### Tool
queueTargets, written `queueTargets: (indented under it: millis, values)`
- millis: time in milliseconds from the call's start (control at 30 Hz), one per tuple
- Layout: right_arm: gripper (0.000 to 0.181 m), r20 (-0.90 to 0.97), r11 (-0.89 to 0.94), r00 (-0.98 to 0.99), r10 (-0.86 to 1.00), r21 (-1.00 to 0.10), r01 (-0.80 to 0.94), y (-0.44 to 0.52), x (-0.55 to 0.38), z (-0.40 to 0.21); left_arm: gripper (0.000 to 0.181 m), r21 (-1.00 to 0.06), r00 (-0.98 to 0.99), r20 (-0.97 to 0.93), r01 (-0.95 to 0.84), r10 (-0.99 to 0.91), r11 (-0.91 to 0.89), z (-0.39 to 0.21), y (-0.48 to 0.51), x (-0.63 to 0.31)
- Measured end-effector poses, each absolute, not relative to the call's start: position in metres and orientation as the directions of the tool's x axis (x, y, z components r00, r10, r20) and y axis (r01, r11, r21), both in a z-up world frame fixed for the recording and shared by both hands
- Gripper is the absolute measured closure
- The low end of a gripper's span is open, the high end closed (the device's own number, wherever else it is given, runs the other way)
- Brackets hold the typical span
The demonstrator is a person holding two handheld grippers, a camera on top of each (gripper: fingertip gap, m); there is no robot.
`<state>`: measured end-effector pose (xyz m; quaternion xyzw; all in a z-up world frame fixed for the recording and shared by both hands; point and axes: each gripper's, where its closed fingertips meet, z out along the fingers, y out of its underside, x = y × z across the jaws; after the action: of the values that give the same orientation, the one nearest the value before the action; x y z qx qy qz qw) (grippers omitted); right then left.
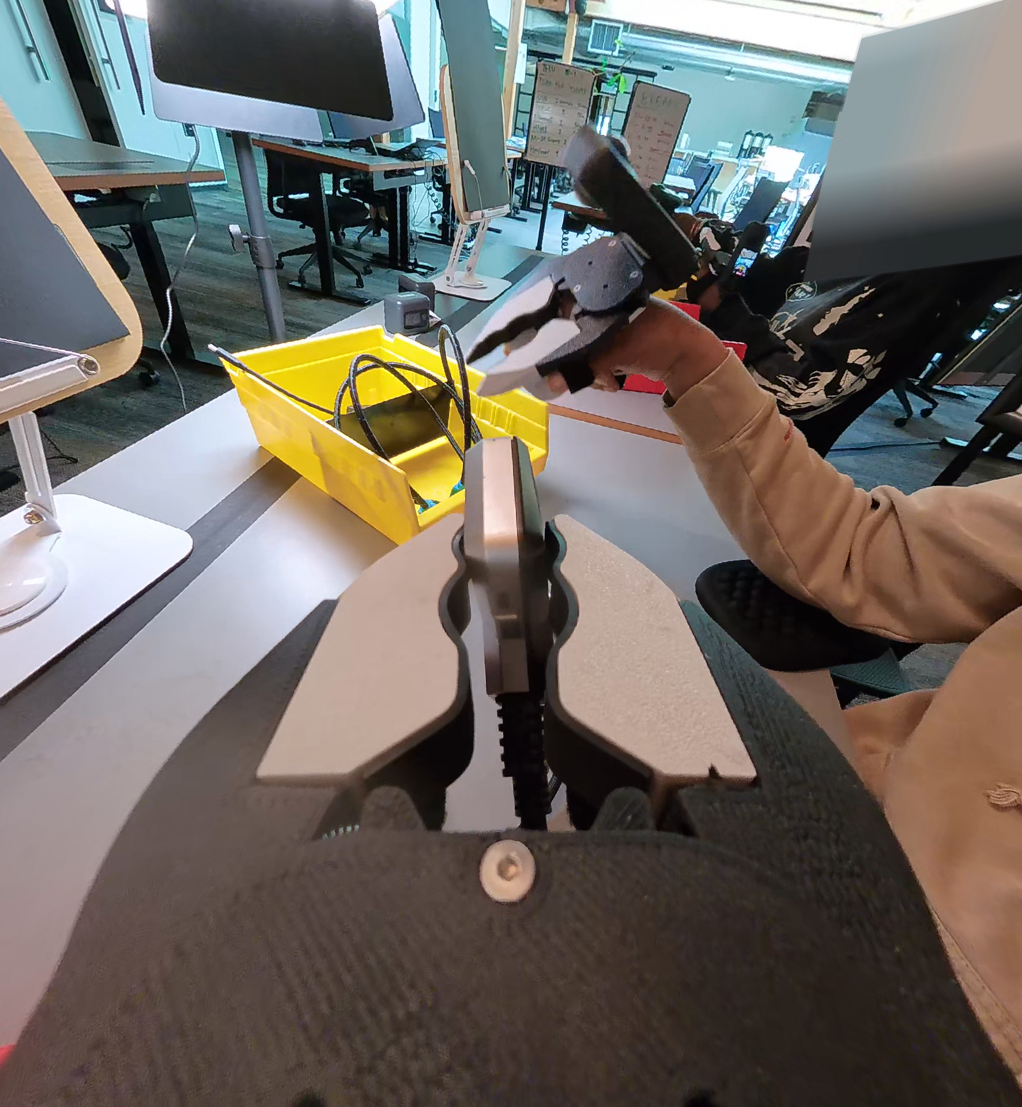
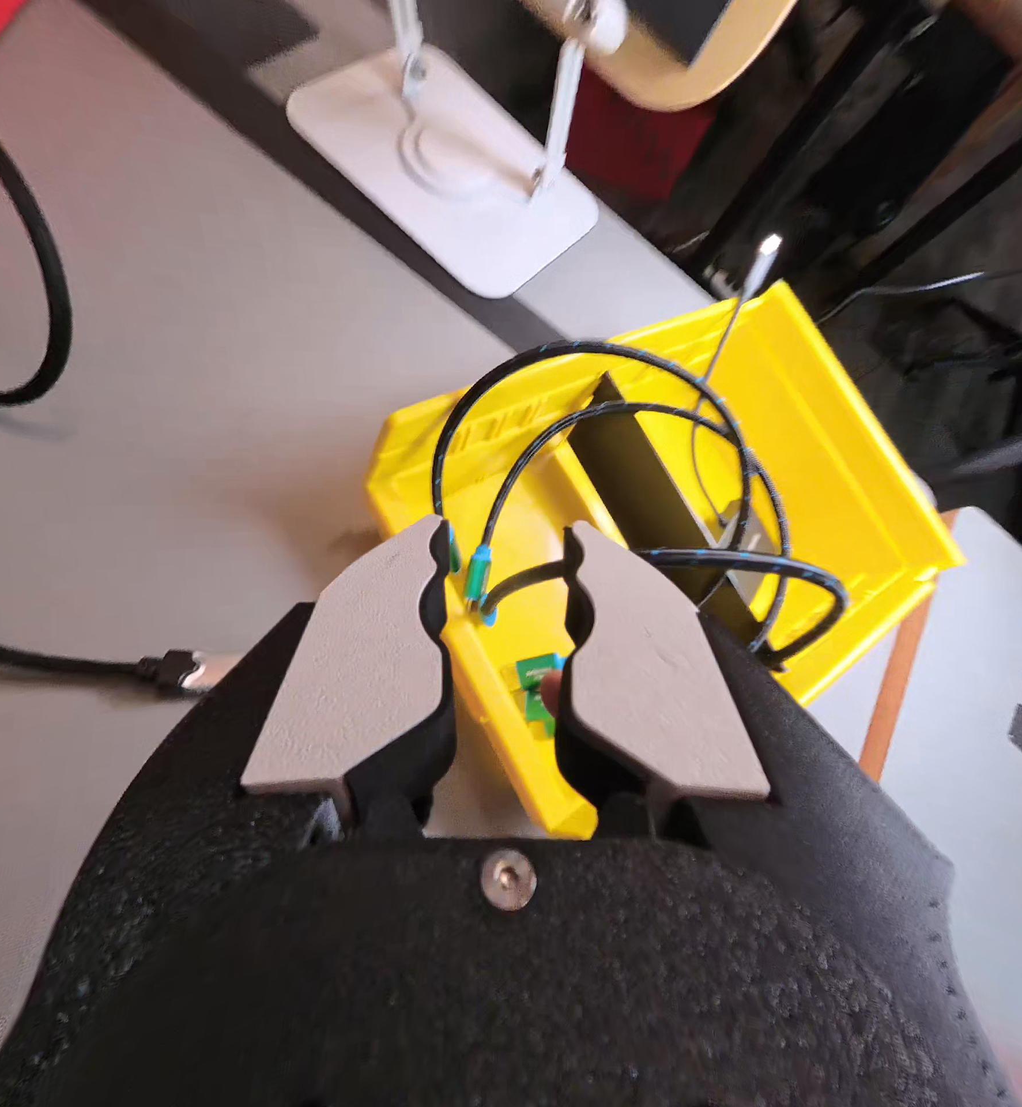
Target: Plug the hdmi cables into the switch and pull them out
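My left gripper [image 1: 505, 533] is shut on a flat grey switch [image 1: 499, 527], held upright on edge above the grey table; a ribbed black cable boot [image 1: 523, 755] hangs from its near end between the jaws. My right gripper [image 2: 505, 533] is open and empty, hovering over a yellow bin [image 2: 826, 431]. It also shows in the left wrist view [image 1: 496, 365], above the bin [image 1: 340, 467]. In the bin lie black braided cables [image 2: 736, 563] with green connectors [image 2: 473, 575]. A black cable with a silver HDMI plug [image 2: 188, 670] lies on the table to the left.
A white monitor stand base [image 1: 47, 575] sits left of the bin, also in the right wrist view [image 2: 436, 180]. A person's beige sleeve [image 1: 826, 539] and a black chair armrest [image 1: 784, 617] are at right. A small grey box [image 1: 409, 311] stands behind the bin. Tip to tip, the grippers are about 30 cm apart.
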<state>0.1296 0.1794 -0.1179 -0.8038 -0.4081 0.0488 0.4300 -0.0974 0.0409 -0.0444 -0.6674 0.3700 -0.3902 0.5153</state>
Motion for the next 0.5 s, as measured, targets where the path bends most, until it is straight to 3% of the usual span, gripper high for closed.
queueTargets:
  millis: [33,167,267,400,500]
  values:
    - [0.146,0.283,-0.269,0.677,0.679,-0.762,0.588,0.183,0.130,-0.109,0.159,-0.976,0.421,0.138,-0.095,-0.896,-0.195,-0.045,0.041,-0.096]
    - [0.144,0.293,0.003,0.622,0.726,-0.906,0.423,0.169,0.098,-0.056,0.159,-0.976,0.419,0.134,-0.101,-0.898,-0.193,-0.046,0.040,-0.092]
    - [0.138,0.309,0.222,0.353,0.883,-0.938,0.265,0.110,0.046,-0.029,0.159,-0.977,0.406,0.136,-0.097,-0.904,-0.191,-0.045,0.038,-0.088]
    - [0.137,0.239,0.229,0.035,0.970,-0.956,0.181,0.047,-0.006,-0.032,0.159,-0.979,0.385,0.122,-0.108,-0.915,-0.175,-0.043,0.033,-0.081]
    - [0.134,0.202,0.215,-0.085,0.976,-0.954,0.209,0.025,-0.036,-0.051,0.159,-0.978,0.352,0.107,-0.130,-0.930,-0.161,-0.043,0.026,-0.071]
